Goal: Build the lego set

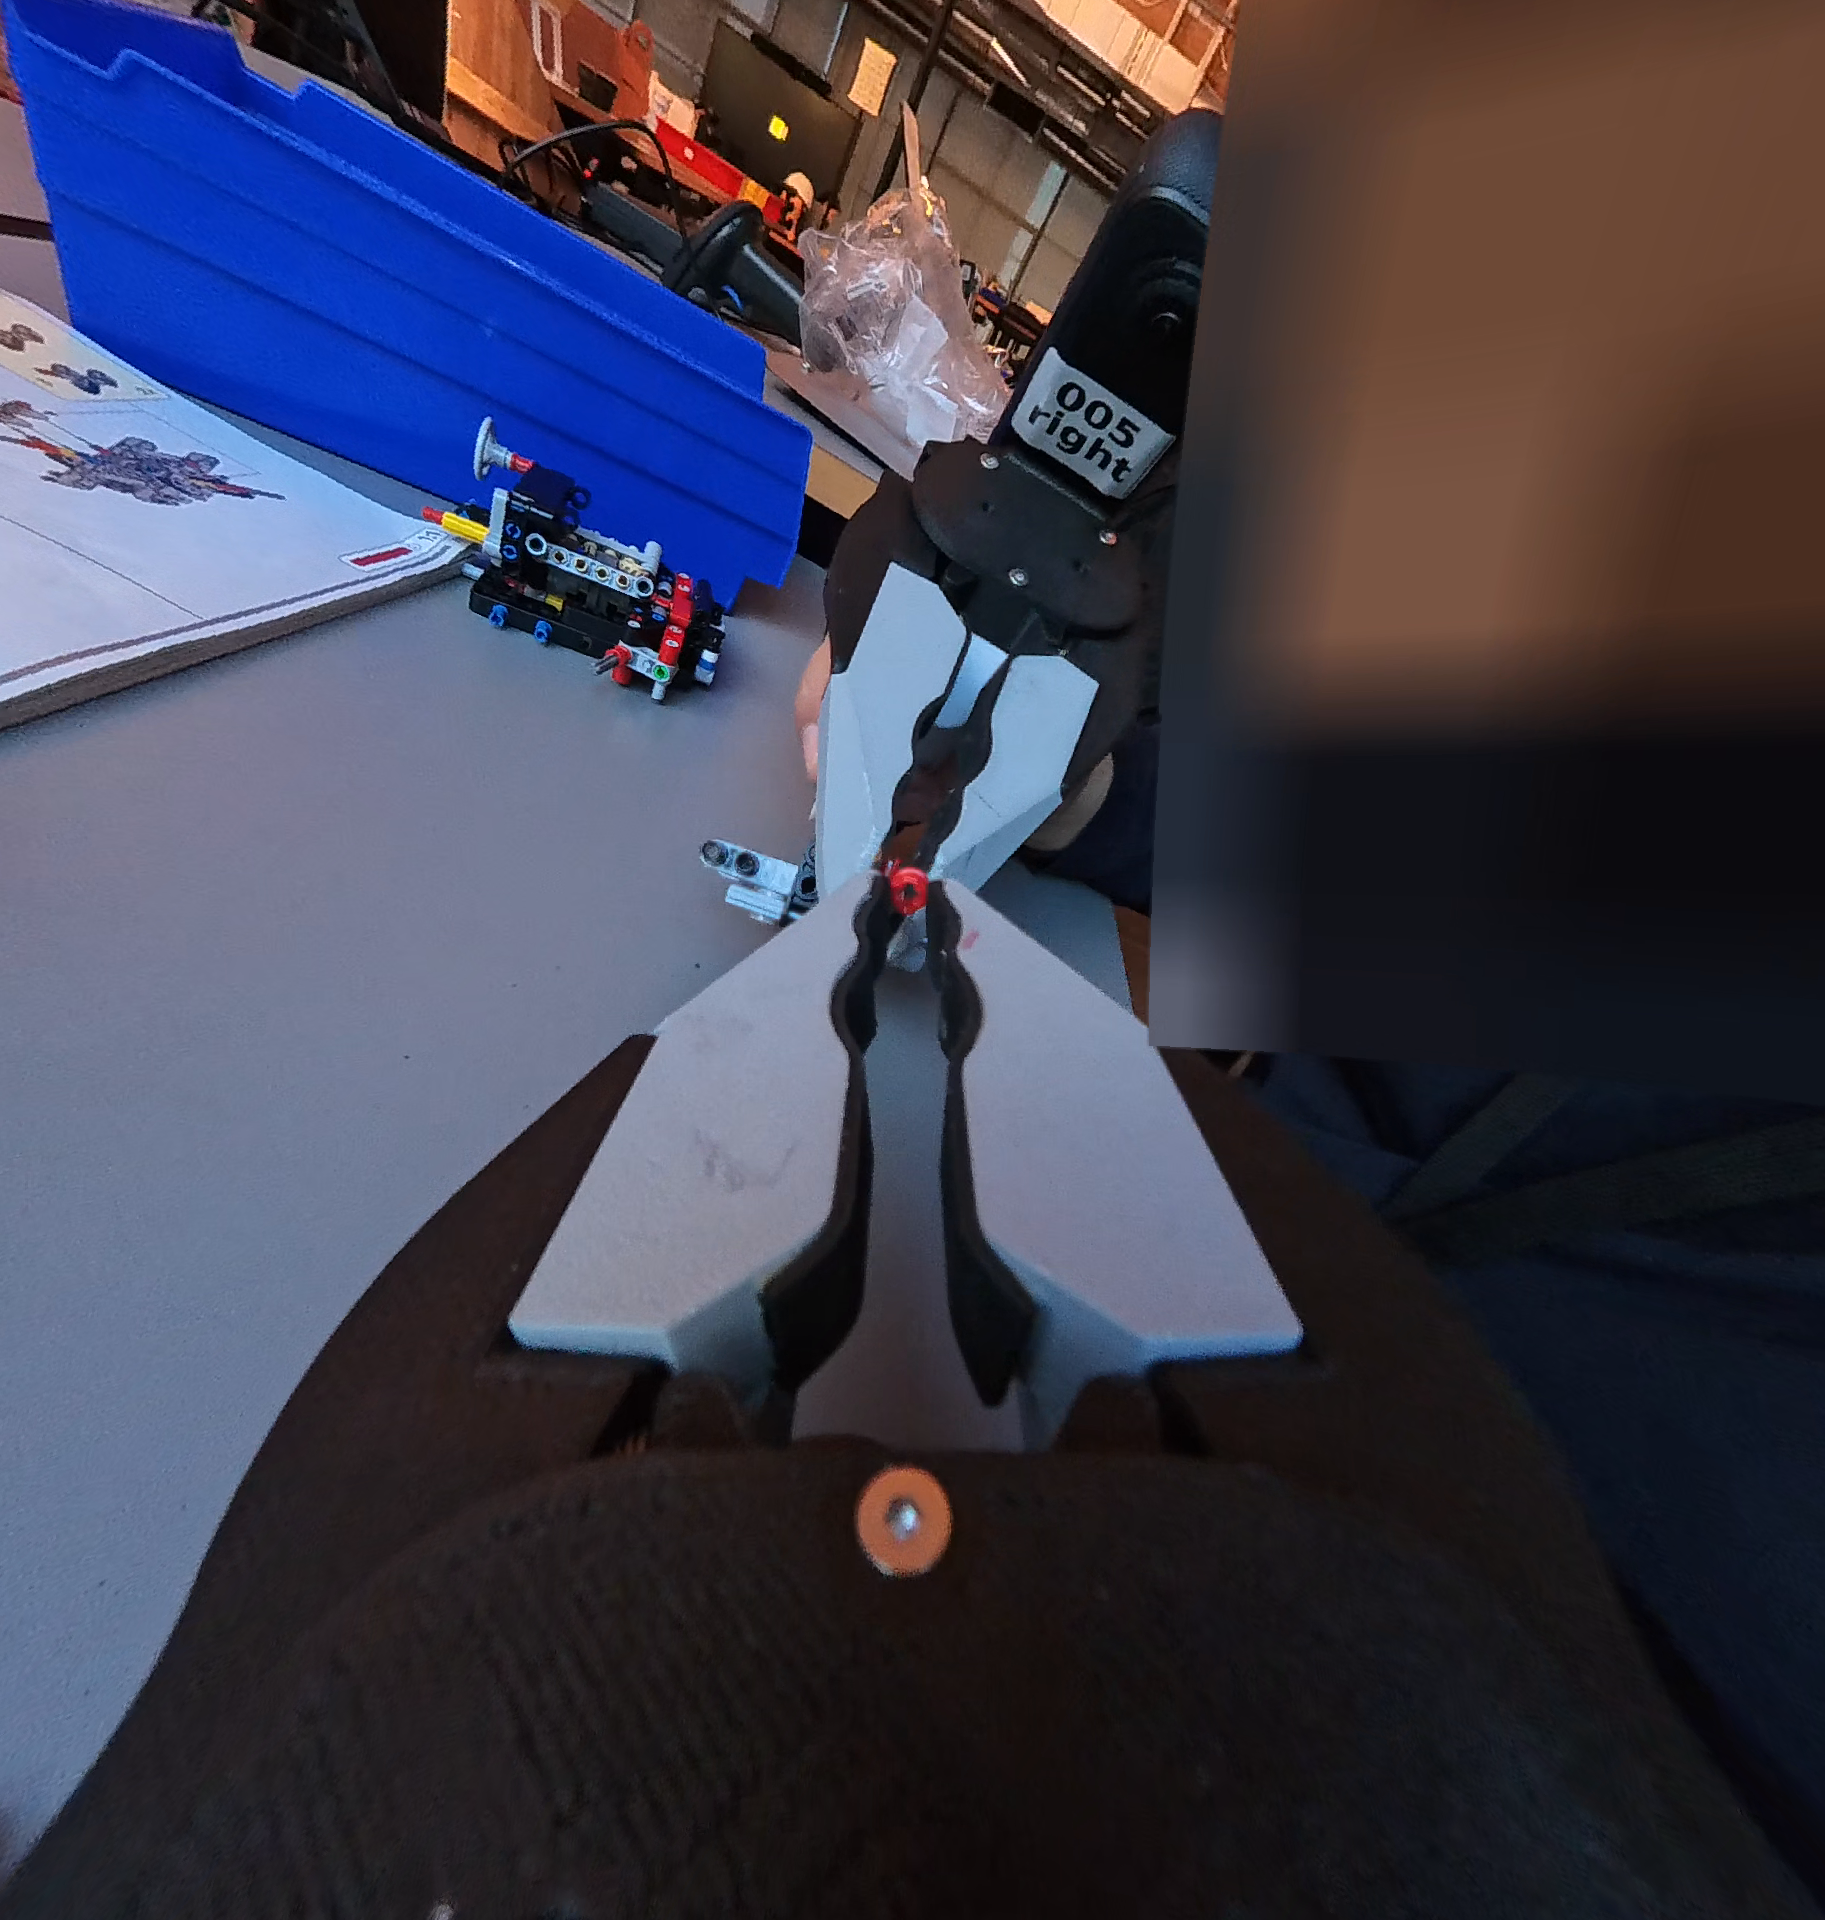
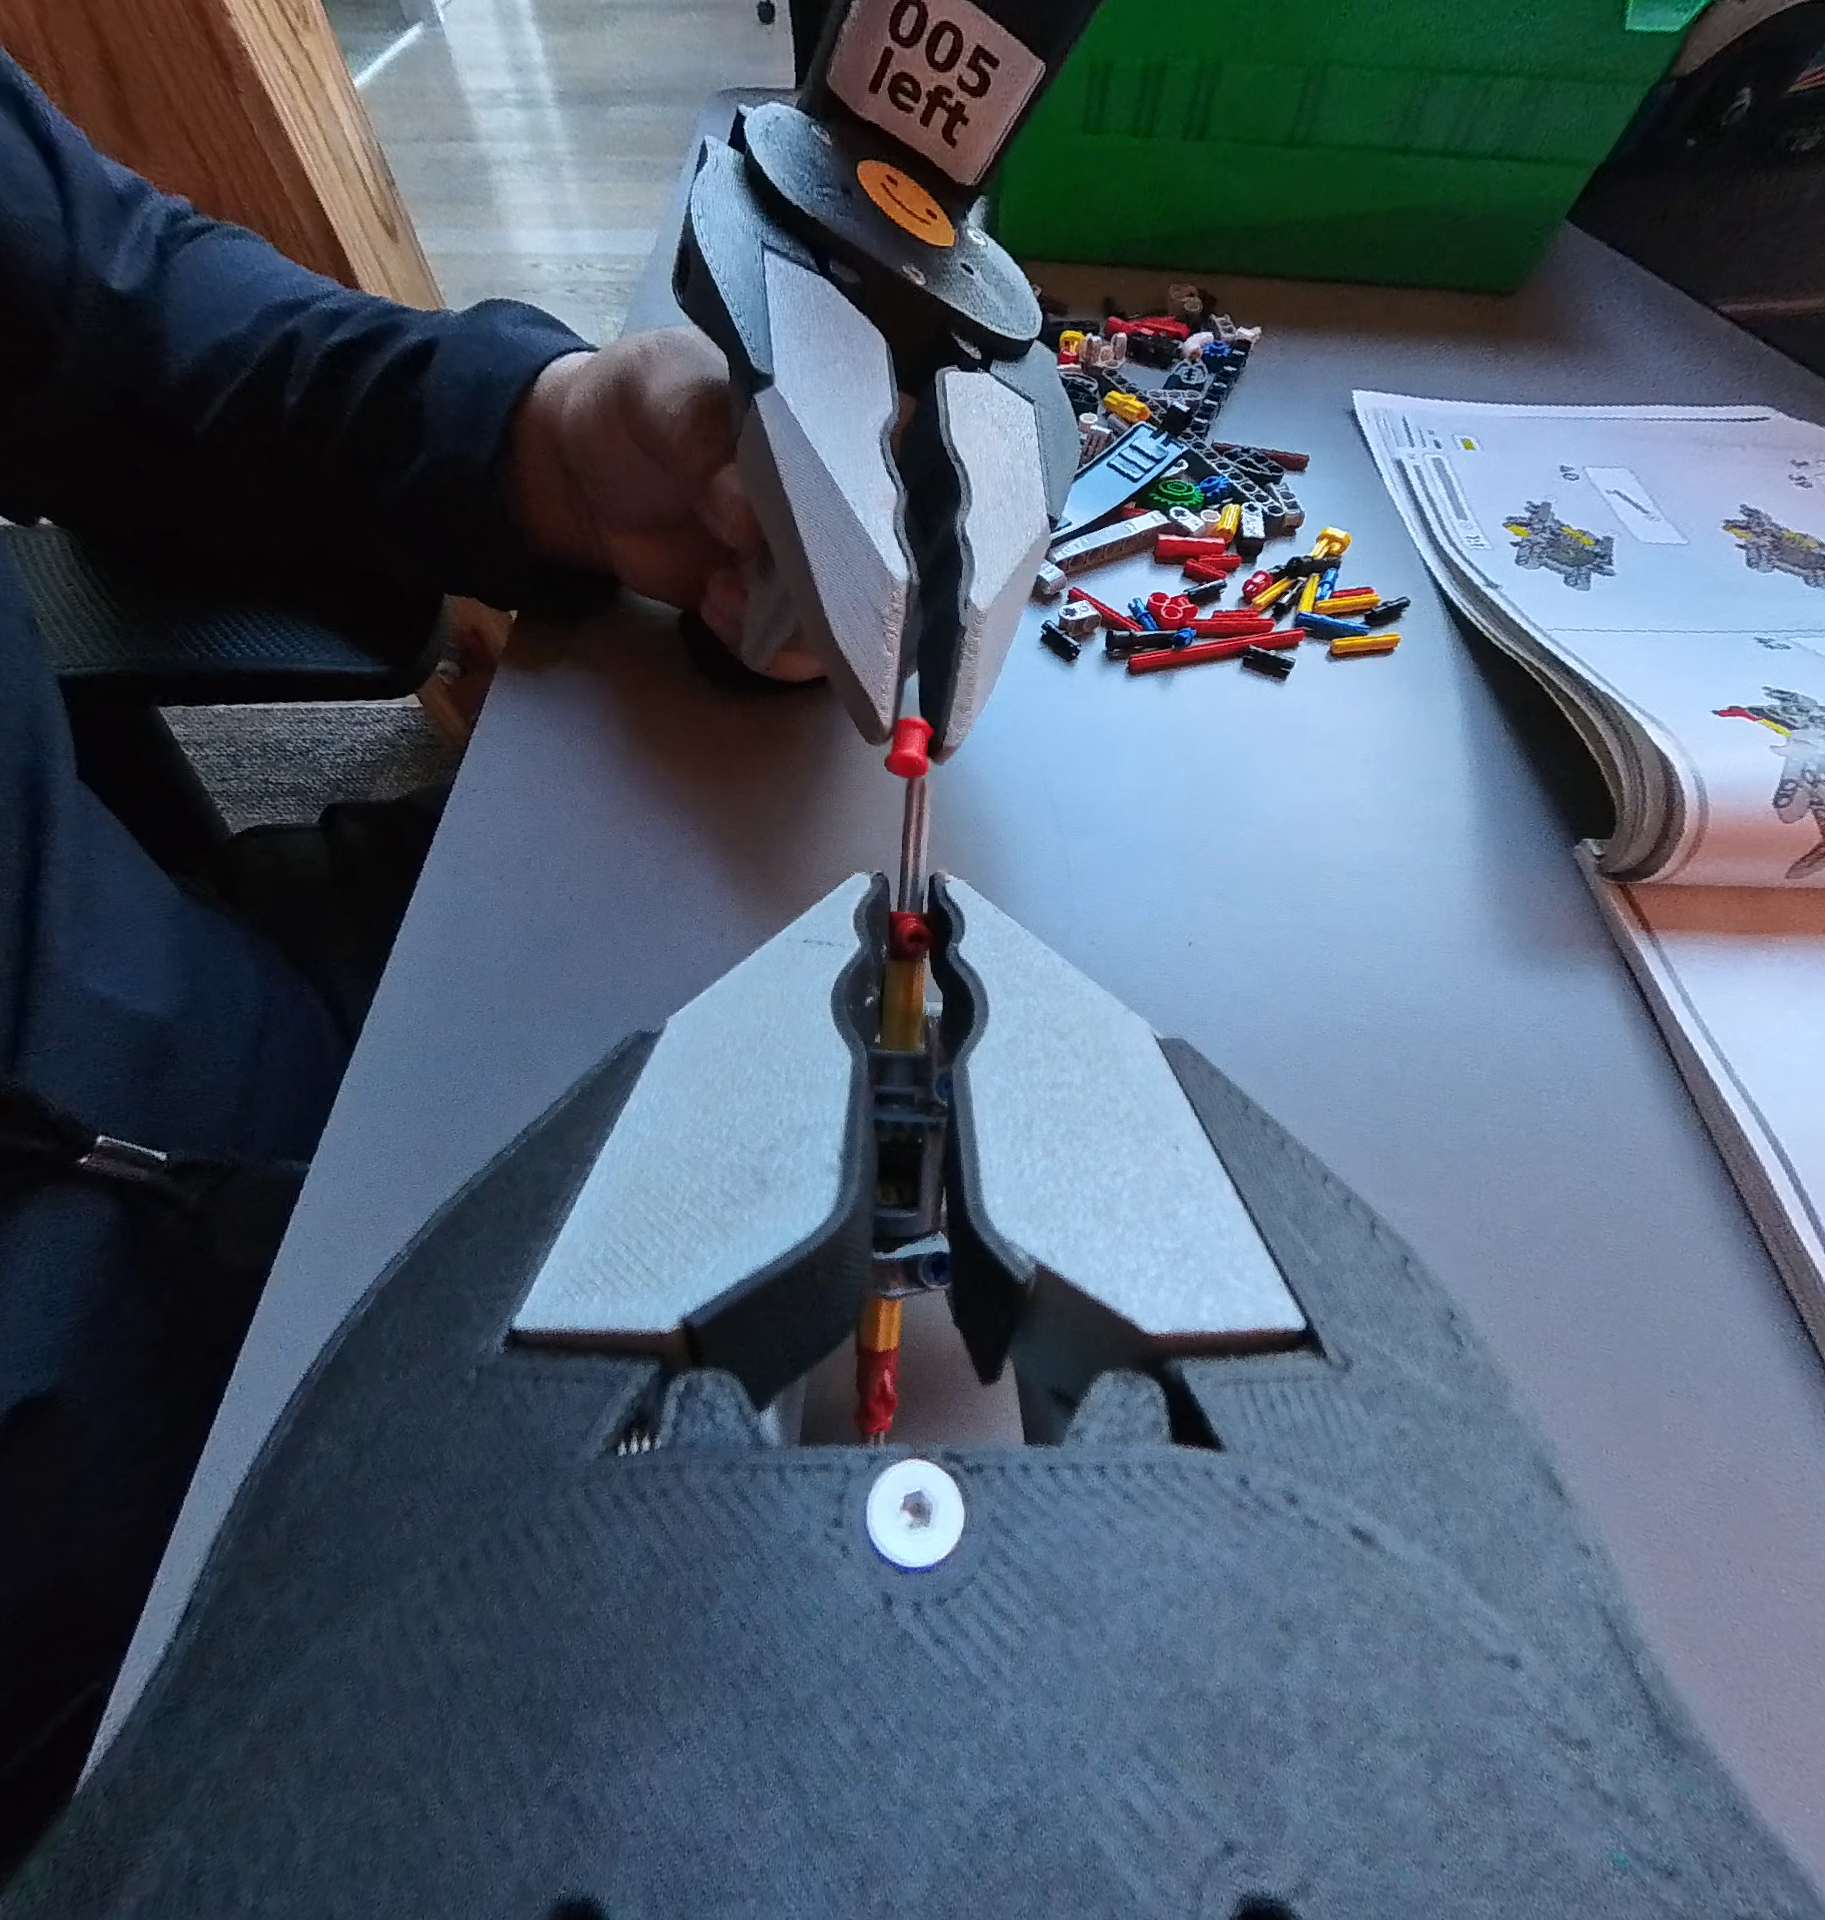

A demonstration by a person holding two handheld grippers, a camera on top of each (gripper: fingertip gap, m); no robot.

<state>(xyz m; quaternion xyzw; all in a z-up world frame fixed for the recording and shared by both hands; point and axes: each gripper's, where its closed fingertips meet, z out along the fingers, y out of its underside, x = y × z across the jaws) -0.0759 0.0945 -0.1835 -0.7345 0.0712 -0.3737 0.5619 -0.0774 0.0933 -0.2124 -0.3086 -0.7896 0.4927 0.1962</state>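
Observation:
My left gripper (image 1: 903, 906) is shut on a small red bush (image 1: 906, 891), pinched at its fingertips. In the right wrist view, the left gripper (image 2: 913, 732) holds that bush (image 2: 908, 746) at the end of a thin grey axle (image 2: 913, 831). My right gripper (image 2: 908, 896) is shut on a slim assembly (image 2: 900, 1143) of yellow, red and dark grey pieces. The axle sticks out of the assembly towards the left gripper. The two grippers face each other tip to tip above the grey table (image 2: 1199, 1039). The right gripper (image 1: 903, 847) also shows in the left wrist view.
A partly built model (image 1: 596, 592), a blue bin (image 1: 368, 291), an open booklet (image 1: 108, 499) and a small grey piece (image 1: 752, 878) lie on the table. A pile of loose pieces (image 2: 1199, 540), the booklet (image 2: 1666, 582) and a green bin (image 2: 1303, 135) lie beyond. A person's hand (image 2: 627, 488) holds the left gripper.

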